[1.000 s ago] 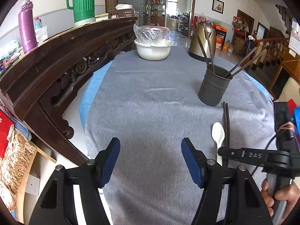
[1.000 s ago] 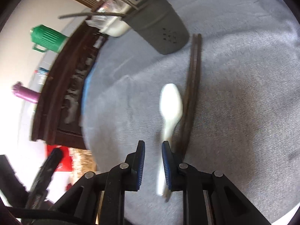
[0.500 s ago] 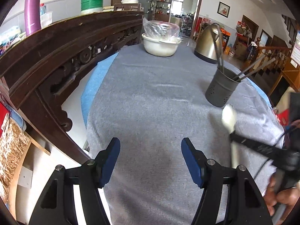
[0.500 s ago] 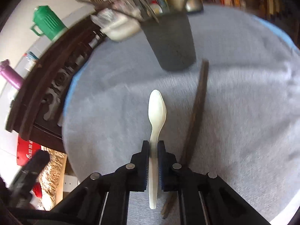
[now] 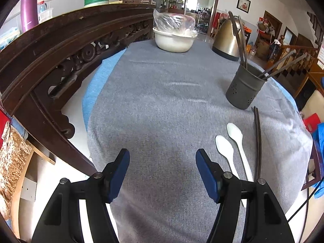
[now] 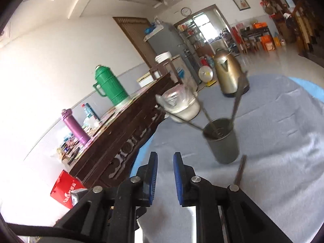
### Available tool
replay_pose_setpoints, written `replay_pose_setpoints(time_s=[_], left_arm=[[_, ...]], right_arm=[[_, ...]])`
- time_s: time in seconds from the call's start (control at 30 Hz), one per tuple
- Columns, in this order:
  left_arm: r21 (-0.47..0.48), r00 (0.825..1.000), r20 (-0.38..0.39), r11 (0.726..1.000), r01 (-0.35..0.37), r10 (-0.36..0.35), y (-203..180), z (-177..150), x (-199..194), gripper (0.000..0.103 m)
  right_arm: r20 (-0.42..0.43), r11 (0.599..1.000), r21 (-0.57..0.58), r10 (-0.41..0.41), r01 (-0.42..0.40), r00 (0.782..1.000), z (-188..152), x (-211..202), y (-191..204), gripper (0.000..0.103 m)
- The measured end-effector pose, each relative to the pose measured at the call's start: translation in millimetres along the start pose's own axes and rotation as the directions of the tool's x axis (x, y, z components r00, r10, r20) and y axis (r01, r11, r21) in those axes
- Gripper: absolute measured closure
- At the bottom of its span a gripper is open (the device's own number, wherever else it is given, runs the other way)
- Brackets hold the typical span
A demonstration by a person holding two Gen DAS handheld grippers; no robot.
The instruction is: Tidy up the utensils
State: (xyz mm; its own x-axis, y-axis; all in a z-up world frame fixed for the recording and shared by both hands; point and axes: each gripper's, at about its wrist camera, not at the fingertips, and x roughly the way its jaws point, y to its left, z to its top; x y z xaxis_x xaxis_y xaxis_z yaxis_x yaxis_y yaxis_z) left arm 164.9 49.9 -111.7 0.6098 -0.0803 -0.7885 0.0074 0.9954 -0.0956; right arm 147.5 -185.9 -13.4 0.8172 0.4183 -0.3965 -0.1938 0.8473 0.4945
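Observation:
Two white spoons [image 5: 224, 147] [image 5: 236, 133] lie side by side on the grey cloth, right of my left gripper [image 5: 161, 158]. That gripper hangs open over bare cloth with nothing between its fingers. A pair of dark chopsticks [image 5: 257, 137] lies just beyond the spoons. The grey perforated utensil holder [image 5: 245, 87] stands behind them with several utensils in it. My right gripper [image 6: 165, 158] is raised and aimed toward the holder [image 6: 222, 147]. Its jaws are opening, a narrow gap apart, with nothing between them. One chopstick end [image 6: 240, 170] shows beside it.
A gold kettle [image 5: 226, 38] and a white bowl covered in plastic [image 5: 174, 40] stand at the table's far end. A carved dark wooden rail [image 5: 60, 46] runs along the left edge, carrying a green thermos [image 6: 110, 89] and a purple bottle [image 6: 75, 127].
My right gripper closed on a white spoon, then rose and tilted up; the spoon is no longer in its jaws. It has left the left wrist view, where two spoons now lie.

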Motion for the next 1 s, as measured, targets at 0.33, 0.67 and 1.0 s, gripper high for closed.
replay_pose_setpoints(time_s=[0.33, 0.67, 1.0], left_arm=[[0.045, 0.999, -0.031, 0.999, -0.007, 0.008, -20, -2, 17, 0.035], [0.046, 0.998, -0.067, 0.999, -0.01, 0.013, -22, -4, 35, 0.034], [0.011, 0.998, -0.059, 1.0, -0.006, 0.007, -4, 1, 36, 0.034]], right_arm=[[-0.285, 0.99, 0.087, -0.086, 0.115, 0.955, -37, 76, -51, 0.084], [-0.489, 0.982, 0.059, -0.126, 0.177, 0.863, -65, 147, -65, 0.084], [-0.599, 0.963, -0.083, -0.255, 0.257, 0.759, -62, 198, -47, 0.083]])
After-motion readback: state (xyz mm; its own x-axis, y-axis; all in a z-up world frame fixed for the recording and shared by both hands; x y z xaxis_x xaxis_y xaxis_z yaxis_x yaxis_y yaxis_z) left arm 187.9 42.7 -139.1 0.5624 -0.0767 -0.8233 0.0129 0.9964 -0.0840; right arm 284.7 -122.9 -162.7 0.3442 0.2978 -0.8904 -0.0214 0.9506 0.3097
